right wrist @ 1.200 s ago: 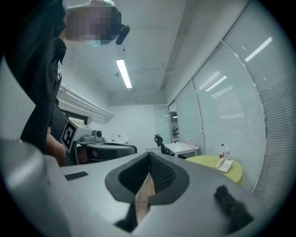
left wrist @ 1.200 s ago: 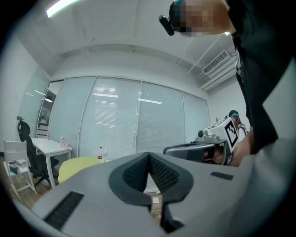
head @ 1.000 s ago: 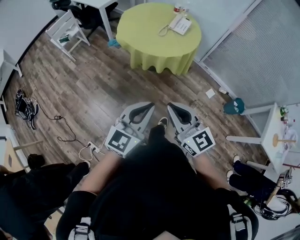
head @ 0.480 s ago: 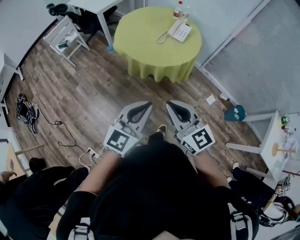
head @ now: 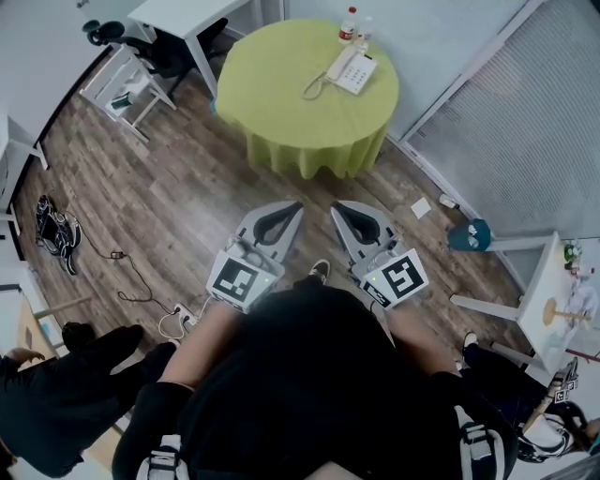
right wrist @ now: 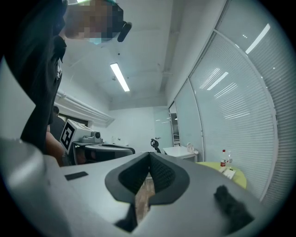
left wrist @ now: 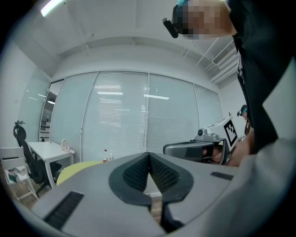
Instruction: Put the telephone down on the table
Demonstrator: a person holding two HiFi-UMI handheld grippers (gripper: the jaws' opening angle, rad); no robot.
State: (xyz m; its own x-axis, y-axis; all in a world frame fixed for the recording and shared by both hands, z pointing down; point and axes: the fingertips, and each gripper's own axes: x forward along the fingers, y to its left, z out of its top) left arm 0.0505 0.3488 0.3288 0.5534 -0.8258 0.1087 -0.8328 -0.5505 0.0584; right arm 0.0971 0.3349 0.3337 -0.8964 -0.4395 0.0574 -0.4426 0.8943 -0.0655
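Green-clothed table (head: 281, 103) bears the white telephone (head: 356, 70) at its far edge, well apart from the left gripper (head: 292, 208) and right gripper (head: 340, 207), whose jaws are together and empty. Its handset (head: 337, 64) looks light, rigid and slippery, and is probably best gripped mid-bar.

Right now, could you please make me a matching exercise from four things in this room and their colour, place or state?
Things:
1. telephone
2. tablecloth
3. left gripper
4. chair

Descriptions:
A. shut, empty
B. on the floor
C. yellow-green
D. beside the bottle

Pairs: 1-D, 2-C, 3-A, 4-B
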